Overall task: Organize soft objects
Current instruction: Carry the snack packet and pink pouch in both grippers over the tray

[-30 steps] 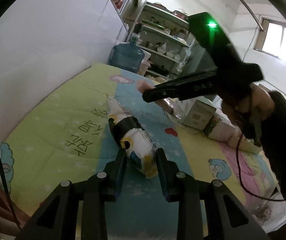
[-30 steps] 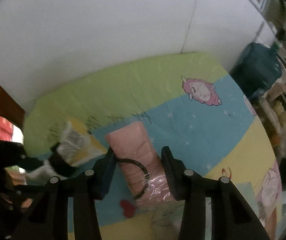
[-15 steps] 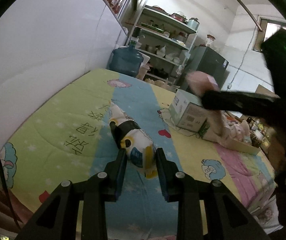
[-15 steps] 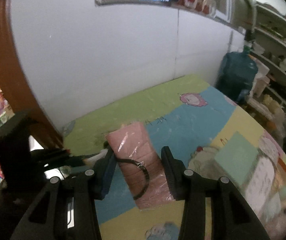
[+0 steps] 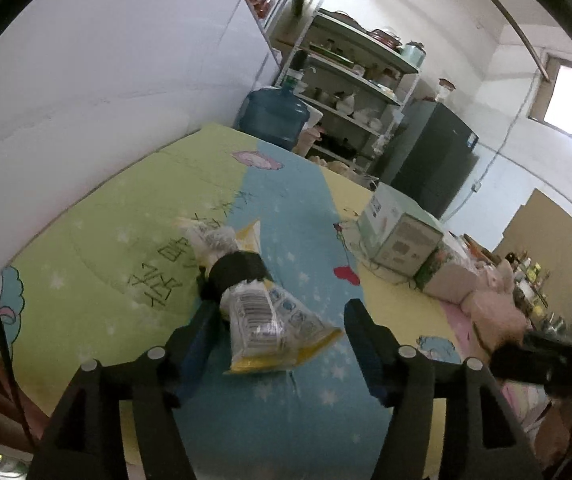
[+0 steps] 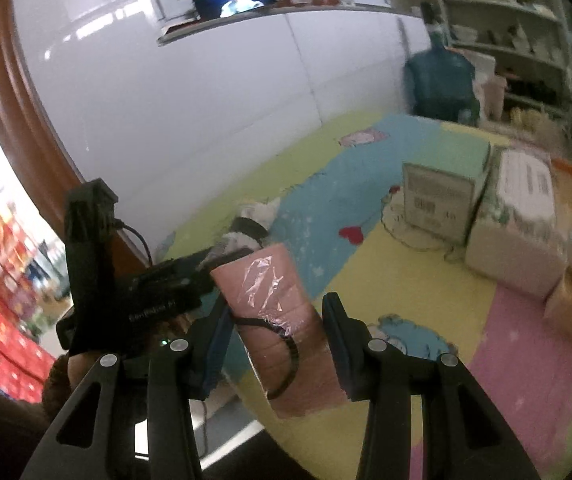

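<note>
A white, blue and yellow soft packet (image 5: 264,316) with a black band (image 5: 238,272) around its middle lies on the cartoon bed mat (image 5: 98,272). My left gripper (image 5: 281,316) straddles it; its jaws are opening and the right finger stands apart from the packet. My right gripper (image 6: 277,308) is shut on a pink plastic-wrapped pack (image 6: 270,280) ringed by a black loop, held above the mat's near edge. In the right wrist view the left gripper (image 6: 198,268) sits to the left, and the white packet (image 6: 246,232) lies just past it.
Cardboard boxes (image 5: 398,236) (image 6: 438,204) and wrapped packs (image 6: 518,240) stand on the mat's right side, with a pink plush (image 5: 494,304) beyond them. A blue water jug (image 5: 276,120), a shelf rack (image 5: 350,92) and a dark fridge (image 5: 434,160) stand past the bed. A white wall runs along the left.
My left jaws have opened off the banded packet, which has settled on the mat. My right gripper has swung away across the bed to the right with the pink pack.
</note>
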The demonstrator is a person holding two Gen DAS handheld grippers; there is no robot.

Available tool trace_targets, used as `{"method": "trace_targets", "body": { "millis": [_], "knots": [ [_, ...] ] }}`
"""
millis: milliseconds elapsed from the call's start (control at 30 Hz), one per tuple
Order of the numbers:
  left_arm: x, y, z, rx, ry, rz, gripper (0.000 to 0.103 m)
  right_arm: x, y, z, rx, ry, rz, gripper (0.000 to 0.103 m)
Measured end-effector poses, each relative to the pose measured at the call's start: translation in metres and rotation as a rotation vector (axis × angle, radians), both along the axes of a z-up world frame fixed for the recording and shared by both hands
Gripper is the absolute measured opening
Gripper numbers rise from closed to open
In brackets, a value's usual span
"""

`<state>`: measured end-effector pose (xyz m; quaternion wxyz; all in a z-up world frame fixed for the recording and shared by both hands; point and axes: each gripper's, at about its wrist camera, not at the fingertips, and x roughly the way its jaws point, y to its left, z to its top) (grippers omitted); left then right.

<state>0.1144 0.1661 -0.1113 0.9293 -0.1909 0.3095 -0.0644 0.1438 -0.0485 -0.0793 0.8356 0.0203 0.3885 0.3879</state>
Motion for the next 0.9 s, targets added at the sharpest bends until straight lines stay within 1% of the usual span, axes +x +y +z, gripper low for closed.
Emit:
{"method": "trace_targets", "body": {
  "millis": [100,167,200,233,267,300,333,500,600,733,900],
  "knots": [
    [0.01,-0.002,0.0,0.018,0.023,0.02,0.064,-0.004,-0.006,0.001,0.027,-0.004,-0.005,0.046],
    [0.015,-0.001,-0.003,0.016,0.038,0.037,0.062,-0.008,-0.011,0.002,0.039,-0.013,-0.006,0.046],
    [0.017,-0.001,-0.004,0.018,0.04,0.044,0.058,-0.009,-0.013,0.003,0.046,-0.016,-0.008,0.046],
    [0.016,-0.001,-0.005,0.024,0.037,0.047,0.058,-0.01,-0.015,0.002,0.052,-0.017,-0.011,0.046],
    [0.016,-0.002,-0.005,0.029,0.037,0.047,0.055,-0.01,-0.017,0.002,0.057,-0.018,-0.014,0.046],
    [0.016,-0.001,-0.005,0.035,0.038,0.051,0.047,-0.012,-0.02,0.002,0.063,-0.018,-0.018,0.046],
    [0.016,-0.002,-0.005,0.041,0.038,0.061,0.044,-0.012,-0.023,0.001,0.069,-0.013,-0.022,0.046],
    [0.013,-0.004,-0.005,0.041,0.035,0.069,0.04,-0.014,-0.039,-0.003,0.105,0.001,-0.045,0.046],
    [0.011,-0.006,-0.002,0.043,0.026,0.066,0.04,-0.014,-0.05,-0.002,0.129,-0.002,-0.066,0.046],
    [0.006,-0.019,0.005,0.058,0.0,0.05,0.04,-0.016,-0.068,-0.001,0.153,-0.008,-0.1,0.046],
    [0.002,-0.043,0.021,0.073,-0.043,0.014,0.04,-0.02,-0.098,0.005,0.178,-0.037,-0.167,0.046]
  ]
}}
